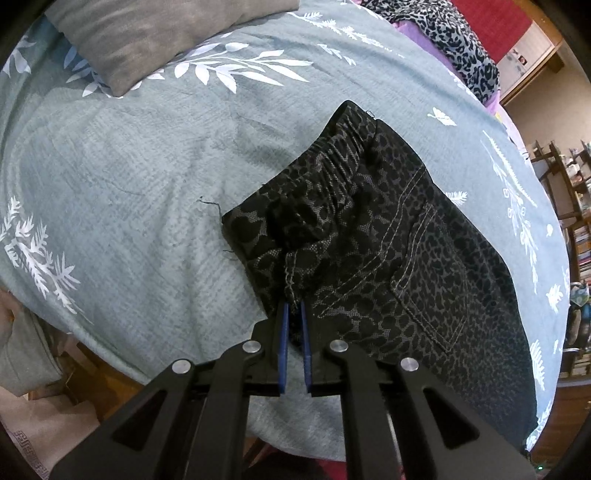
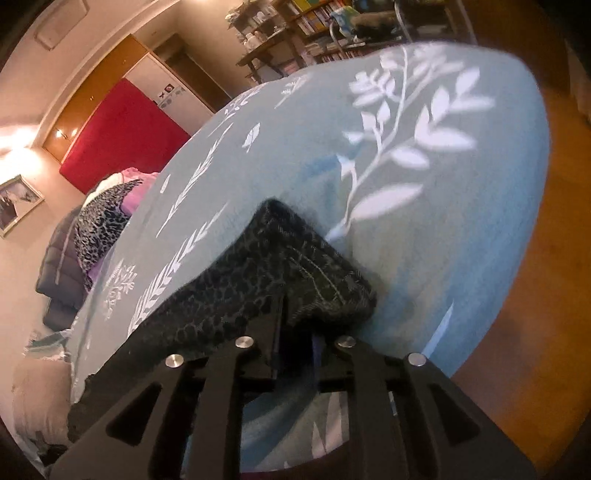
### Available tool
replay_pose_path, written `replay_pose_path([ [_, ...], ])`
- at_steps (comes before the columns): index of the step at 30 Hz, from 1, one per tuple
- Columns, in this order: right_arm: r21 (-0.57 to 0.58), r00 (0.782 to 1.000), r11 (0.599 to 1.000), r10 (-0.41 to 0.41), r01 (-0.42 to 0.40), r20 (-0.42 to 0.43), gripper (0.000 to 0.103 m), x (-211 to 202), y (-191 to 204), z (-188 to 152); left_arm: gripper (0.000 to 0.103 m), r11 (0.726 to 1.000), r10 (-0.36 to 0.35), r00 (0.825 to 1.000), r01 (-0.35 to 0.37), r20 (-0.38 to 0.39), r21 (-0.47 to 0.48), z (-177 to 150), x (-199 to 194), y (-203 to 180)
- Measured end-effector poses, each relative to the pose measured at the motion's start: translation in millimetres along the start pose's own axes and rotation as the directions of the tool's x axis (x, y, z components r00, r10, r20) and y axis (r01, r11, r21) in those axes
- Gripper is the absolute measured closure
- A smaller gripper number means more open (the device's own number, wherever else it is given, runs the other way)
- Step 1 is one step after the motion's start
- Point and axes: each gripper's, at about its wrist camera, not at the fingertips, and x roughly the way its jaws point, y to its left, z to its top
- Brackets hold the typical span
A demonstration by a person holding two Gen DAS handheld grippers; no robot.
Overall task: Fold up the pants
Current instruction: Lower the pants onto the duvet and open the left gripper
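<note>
No readable text, label, brand, number or sign anywhere. Small stickers or pictures on the pale cupboard door beside the red panel, far left in the right wrist view: too small and blurred to make out. Spines of books on the dark wooden shelves at the far end of the room: lettering too small to read. Framed picture on the left wall: no caption legible.

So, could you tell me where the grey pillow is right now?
In the left wrist view, the grey pillow lies at the top left on the leaf-print bedspread, well beyond the pants.
</note>
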Motion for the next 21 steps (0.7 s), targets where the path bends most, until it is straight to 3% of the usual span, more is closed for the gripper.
replay_pose_path([
  [2, -0.014, 0.999, 0.999, -0.042, 0.042, 0.030, 0.078, -9.1, 5.7, 6.5, 0.095, 1.000, 0.001, 1.000, -0.002, 0.006, 0.008, 0.1, -1.5, -1.1],
  [4, -0.038, 0.988, 0.990, -0.132, 0.136, 0.085, 0.064, -19.2, 11.4, 14.1, 0.094, 1.000, 0.005, 1.000, -0.005, 0.017, 0.019, -0.9, -4.3, -1.9],
  [5, -0.054, 0.979, 0.983, -0.168, 0.175, 0.117, 0.062, -25.1, 14.2, 17.5, 0.091, 1.000, 0.005, 1.000, -0.006, 0.023, 0.020, -1.4, -6.2, -1.3],
  [6, -0.067, 0.975, 0.979, -0.183, 0.193, 0.128, 0.062, -27.2, 17.1, 19.6, 0.088, 1.000, 0.005, 1.000, -0.006, 0.026, 0.017, -1.9, -7.8, -0.9],
  [8, -0.103, 0.965, 0.968, -0.210, 0.227, 0.155, 0.062, -32.1, 25.5, 22.1, 0.065, 1.000, 0.024, 0.999, -0.023, 0.038, -0.002, -2.8, -12.9, 3.2],
  [9, -0.131, 0.965, 0.966, -0.202, 0.224, 0.167, 0.062, -33.8, 33.1, 22.5, 0.061, 0.999, 0.039, 0.998, -0.039, 0.053, -0.004, -3.4, -16.5, 4.9],
  [14, -0.204, 0.990, 0.970, -0.118, 0.133, 0.081, 0.062, -7.4, 66.0, 13.4, 0.060, 0.996, 0.085, 0.988, -0.088, 0.125, 0.022, -6.2, -34.7, 2.5],
  [17, -0.206, 0.985, 0.964, -0.170, 0.169, 0.013, 0.062, 27.2, 70.7, 7.9, 0.059, 0.991, 0.097, 0.984, -0.109, 0.150, 0.074, -8.6, -40.8, -7.1],
  [19, -0.210, 0.976, 0.954, -0.217, 0.214, 0.005, 0.062, 50.3, 66.7, 12.3, 0.058, 0.989, 0.099, 0.983, -0.115, 0.151, 0.098, -8.0, -42.0, -11.6],
  [21, -0.187, 0.976, 0.959, -0.216, 0.213, 0.008, 0.062, 59.8, 64.0, 16.3, 0.058, 0.987, 0.109, 0.980, -0.127, 0.164, 0.101, -6.5, -46.1, -10.8],
])
